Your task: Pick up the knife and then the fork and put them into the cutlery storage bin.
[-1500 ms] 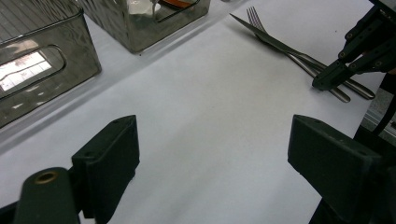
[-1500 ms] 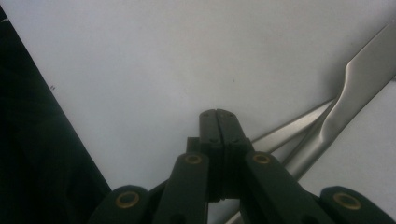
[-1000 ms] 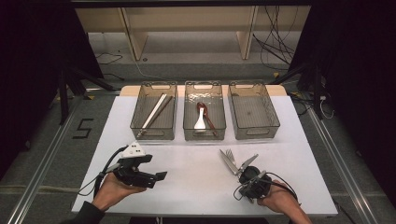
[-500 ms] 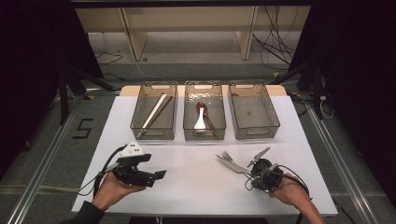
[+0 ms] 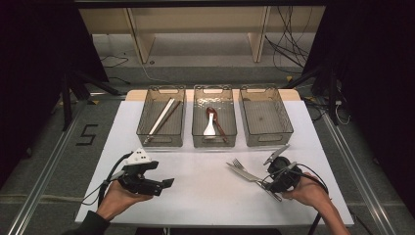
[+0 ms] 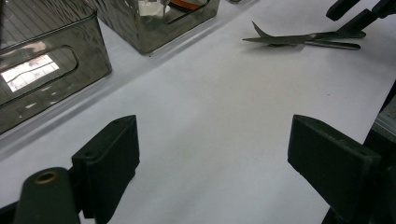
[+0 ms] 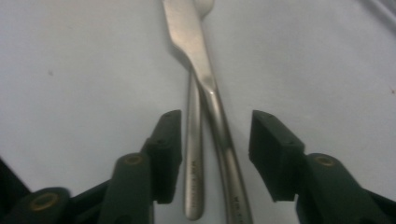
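Observation:
A steel knife (image 5: pixel 249 175) and fork (image 5: pixel 238 164) lie together on the white table (image 5: pixel 205 200), right of centre, tips pointing up-left. My right gripper (image 5: pixel 271 180) is at their handle ends. In the right gripper view, it (image 7: pixel 215 126) is open, its jaws standing either side of the knife handle (image 7: pixel 219 126) and the fork handle (image 7: pixel 194 154), with a gap on the right. My left gripper (image 5: pixel 165 184) rests low at the front left, open and holding nothing. Across bare table between its jaws (image 6: pixel 212 135), the knife and fork (image 6: pixel 299 39) lie far off.
Three clear bins stand in a row at the back. The left bin (image 5: pixel 147 128) holds chopsticks (image 5: pixel 162 116). In the middle bin (image 5: pixel 198 139) lie a white spoon (image 5: pixel 210 125) and a brown one. The right bin (image 5: pixel 266 117) holds nothing. Cables trail from both grippers.
My right hand has moved right and up the table. The knife and fork have swung from pointing away to pointing up-left. The left gripper has not moved.

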A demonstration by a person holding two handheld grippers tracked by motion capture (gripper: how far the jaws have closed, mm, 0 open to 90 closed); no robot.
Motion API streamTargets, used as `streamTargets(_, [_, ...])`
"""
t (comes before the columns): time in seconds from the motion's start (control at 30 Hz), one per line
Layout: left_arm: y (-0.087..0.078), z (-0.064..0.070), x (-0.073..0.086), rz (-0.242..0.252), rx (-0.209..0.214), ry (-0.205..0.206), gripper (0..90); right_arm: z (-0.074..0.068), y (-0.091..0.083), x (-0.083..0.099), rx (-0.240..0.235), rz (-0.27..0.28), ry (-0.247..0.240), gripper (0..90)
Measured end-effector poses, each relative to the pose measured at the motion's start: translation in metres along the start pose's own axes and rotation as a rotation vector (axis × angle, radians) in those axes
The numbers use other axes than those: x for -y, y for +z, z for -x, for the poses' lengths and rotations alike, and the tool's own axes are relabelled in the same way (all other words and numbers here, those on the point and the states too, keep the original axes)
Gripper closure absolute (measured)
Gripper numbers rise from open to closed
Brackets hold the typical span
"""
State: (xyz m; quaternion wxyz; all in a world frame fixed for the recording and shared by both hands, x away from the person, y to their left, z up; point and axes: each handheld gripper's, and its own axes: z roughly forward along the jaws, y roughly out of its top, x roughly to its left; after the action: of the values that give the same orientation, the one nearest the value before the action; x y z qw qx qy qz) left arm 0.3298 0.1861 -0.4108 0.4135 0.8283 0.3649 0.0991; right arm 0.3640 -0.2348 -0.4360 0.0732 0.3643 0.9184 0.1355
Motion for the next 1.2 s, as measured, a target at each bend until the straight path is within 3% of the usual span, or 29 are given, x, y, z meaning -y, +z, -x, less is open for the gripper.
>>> streamTargets(0.13, [0.001, 0.000, 0.000, -0.001, 0.001, 0.000, 16.1, 0.005, 0.007, -0.004, 0.007, -0.040, -0.014, 46.8])
streamTargets(0.47, [0.001, -0.001, 0.000, -0.002, 0.000, 0.000, 16.1, 0.011, 0.017, -0.005, 0.025, -0.098, -0.055, 50.7])
streamTargets(0.63, [0.001, 0.000, 0.001, -0.002, -0.001, 0.000, 16.1, 0.010, 0.020, -0.007, 0.027, -0.120, -0.078, 56.1])
streamTargets(1.0, [0.002, -0.001, 0.000, -0.006, -0.002, 0.004, 16.1, 0.008, 0.021, -0.010, -0.034, -0.135, -0.099, 74.7])
streamTargets(1.2, [0.003, 0.000, 0.001, -0.016, -0.001, 0.004, 16.1, 0.006, 0.021, -0.011, -0.025, -0.143, -0.120, 77.4])
